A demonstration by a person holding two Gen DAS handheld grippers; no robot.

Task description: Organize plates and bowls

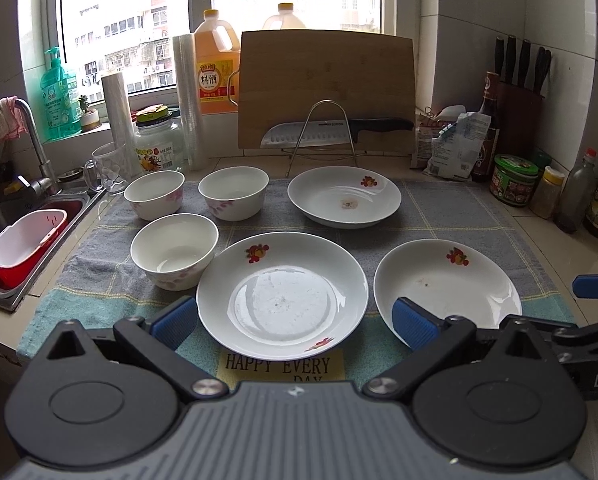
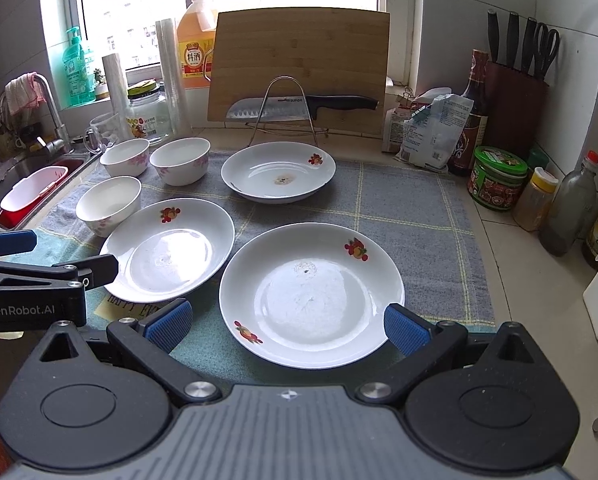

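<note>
Both hand-held grippers, left [image 1: 295, 320] and right [image 2: 287, 322], jaws apart, empty. Three plates, three bowls spread on cloth. Best start: right pinches near plate [image 2: 311, 294] rim, stacks onto left plate [image 2: 167, 250].

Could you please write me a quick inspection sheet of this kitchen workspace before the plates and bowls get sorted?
Surface: counter covered by a grey checked cloth.
Job's things: three plates and three bowls, all separate and upright on the cloth; none stacked.
Clutter: cutting board leaning behind a knife on a wire rack; oil jugs, jars, packets, sauce bottles, a knife block.
Grippers: left gripper open, near the front centre plate; right gripper open, near the front right plate; neither holds anything.
Cables: nothing seen.
Surroundings: sink with a red and white basket at left; window behind; tiled walls.
</note>
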